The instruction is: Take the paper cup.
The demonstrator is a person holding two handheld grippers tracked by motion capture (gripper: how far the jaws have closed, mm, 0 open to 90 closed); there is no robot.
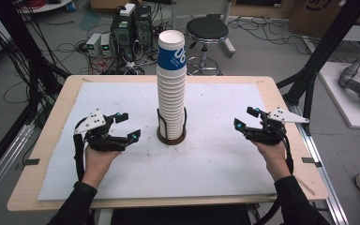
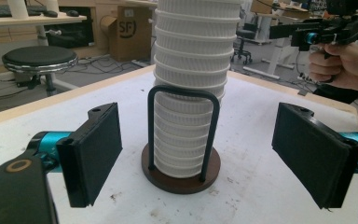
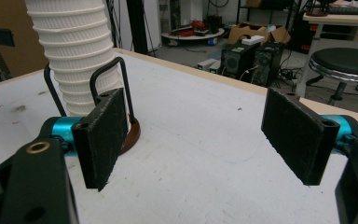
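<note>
both claws empty, jaws apart: left claw, right claw flank cup stack on tabletop, pre-grab; next prob reach in, pinch top cup

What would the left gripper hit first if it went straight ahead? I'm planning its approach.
Probably the tall stack of white ribbed paper cups in its black wire holder; it sits centred between the left gripper's open jaws.

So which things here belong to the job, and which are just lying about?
Job:
- stack of paper cups
- cup holder with wire loops
- left gripper, open
- right gripper, open

Lying about:
- stool
- computer towers on the floor
- cardboard box
</note>
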